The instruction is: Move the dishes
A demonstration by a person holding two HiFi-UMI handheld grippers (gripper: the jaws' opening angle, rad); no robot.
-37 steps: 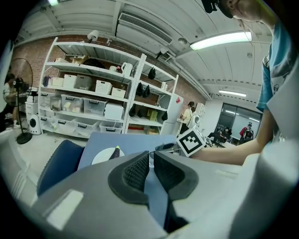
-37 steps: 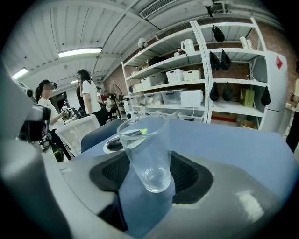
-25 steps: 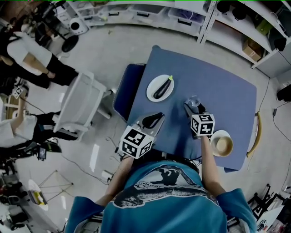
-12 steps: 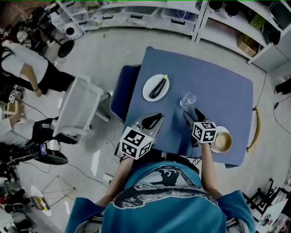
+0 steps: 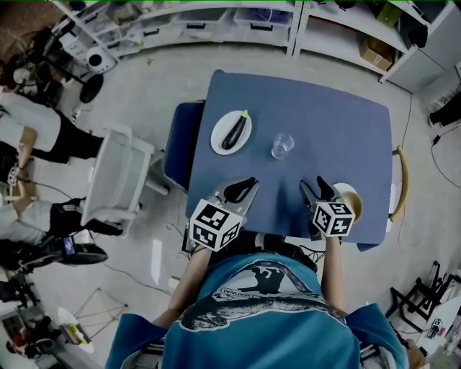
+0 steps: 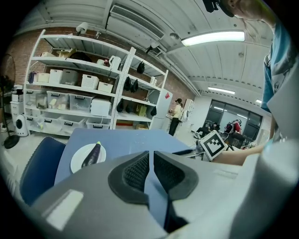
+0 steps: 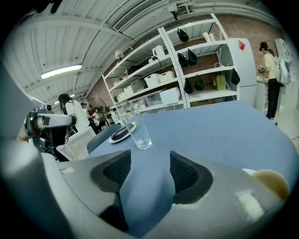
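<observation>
A blue table (image 5: 338, 122) carries a white plate (image 5: 218, 140) with a dark eggplant (image 5: 233, 132), a clear glass (image 5: 282, 145) standing alone mid-table, and a pale bowl (image 5: 351, 196) near the front right edge. My right gripper (image 5: 318, 189) is open just left of the bowl; its jaws have just been closing a little with nothing between them. The right gripper view has the glass (image 7: 139, 133) and plate (image 7: 117, 137) far ahead, with the bowl (image 7: 270, 183) at lower right. My left gripper (image 5: 241, 190) hovers at the front edge, shut and empty. It faces the plate (image 6: 77, 162).
A blue chair (image 5: 176, 148) is tucked at the table's left side, with a white chair (image 5: 119, 180) beyond it. A wooden chair back (image 5: 400, 189) is at the right edge. Shelves (image 5: 238, 18) line the far wall. People stand at the far left (image 5: 29, 137).
My right gripper, which was round the glass, has drawn back toward the front right beside the bowl. The glass stays standing on the table. The left gripper has hardly shifted.
</observation>
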